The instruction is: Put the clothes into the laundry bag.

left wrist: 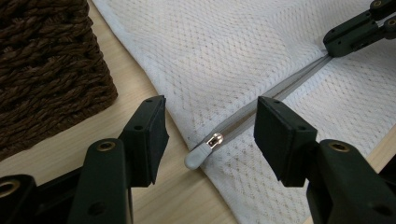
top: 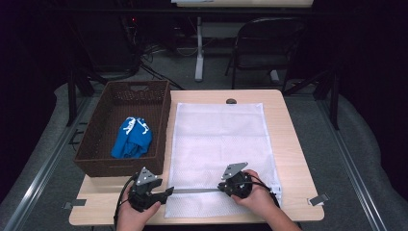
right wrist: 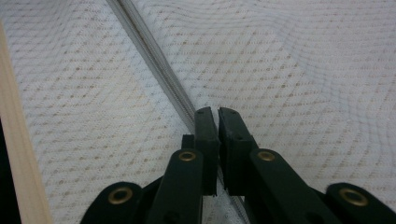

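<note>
The left gripper (left wrist: 210, 135) has its fingers (left wrist: 149, 135) spread wide apart, one on each side of the grey zipper pull (left wrist: 198, 156), which lies between them and a little ahead, touching neither. That pull is small, rubbery-looking and rounded, hung from a bright metal slider (left wrist: 215, 139); it should give a fair grip if the fingers close across its flat sides, though it is short and could slip out if taken at the very tip. From the slider the grey zipper tape (left wrist: 280, 86) runs away from these fingers toward the right gripper (right wrist: 217, 114), whose fingers are pressed together on the mesh just beside the zipper line; they seem to pinch a fold of cloth or the tape itself, but the closeness of the view leaves that uncertain. The white mesh laundry bag (top: 219, 144) under and around both grippers is thin, light and limp, lying flat on the desk (top: 288, 144); it will bunch and drag along with the slider unless held taut, so the right-hand hold is a sensible anchor. Beyond the left fingers, on their outer side, stands a dark woven basket (top: 103, 113) with a blue garment (top: 131, 139) in it, soft and easily gathered.
</note>
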Action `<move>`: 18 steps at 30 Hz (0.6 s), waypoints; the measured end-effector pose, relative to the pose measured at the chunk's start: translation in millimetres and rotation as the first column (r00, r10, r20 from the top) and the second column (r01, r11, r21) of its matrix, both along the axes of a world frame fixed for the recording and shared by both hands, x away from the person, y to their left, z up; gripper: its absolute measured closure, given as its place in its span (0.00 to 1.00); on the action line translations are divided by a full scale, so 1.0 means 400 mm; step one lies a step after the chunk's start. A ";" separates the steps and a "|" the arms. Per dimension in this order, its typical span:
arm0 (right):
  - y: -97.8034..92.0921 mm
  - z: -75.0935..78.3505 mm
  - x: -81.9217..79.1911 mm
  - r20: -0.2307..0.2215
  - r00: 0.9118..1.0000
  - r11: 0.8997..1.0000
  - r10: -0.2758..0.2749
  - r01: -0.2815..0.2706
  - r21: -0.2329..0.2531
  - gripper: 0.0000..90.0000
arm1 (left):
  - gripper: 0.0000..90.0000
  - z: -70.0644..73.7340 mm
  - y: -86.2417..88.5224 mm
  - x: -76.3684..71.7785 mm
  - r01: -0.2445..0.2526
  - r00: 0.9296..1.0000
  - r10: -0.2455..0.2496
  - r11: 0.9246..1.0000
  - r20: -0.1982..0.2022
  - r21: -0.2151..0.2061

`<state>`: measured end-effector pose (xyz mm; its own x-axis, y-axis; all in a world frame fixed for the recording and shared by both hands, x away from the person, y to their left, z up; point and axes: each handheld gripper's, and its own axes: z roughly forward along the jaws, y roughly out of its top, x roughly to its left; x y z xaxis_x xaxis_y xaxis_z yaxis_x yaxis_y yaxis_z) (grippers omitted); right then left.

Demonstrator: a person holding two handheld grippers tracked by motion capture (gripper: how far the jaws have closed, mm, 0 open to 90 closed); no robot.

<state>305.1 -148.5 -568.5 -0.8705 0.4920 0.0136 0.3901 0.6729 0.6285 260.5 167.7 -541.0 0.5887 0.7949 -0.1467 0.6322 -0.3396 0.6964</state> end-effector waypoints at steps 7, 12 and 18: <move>-0.002 0.000 0.004 -0.004 1.000 1.000 0.003 -0.003 -0.002 1.00 | 0.49 -0.001 0.000 0.000 -0.001 1.000 0.001 1.000 0.001 0.000; -0.003 -0.001 0.004 -0.005 1.000 1.000 0.002 -0.002 -0.002 0.98 | 0.49 -0.002 0.001 0.001 -0.004 1.000 0.004 1.000 0.003 0.000; -0.007 -0.001 0.005 0.000 1.000 1.000 0.000 0.000 -0.004 0.91 | 0.49 -0.003 0.000 0.001 -0.003 1.000 0.003 1.000 -0.001 0.000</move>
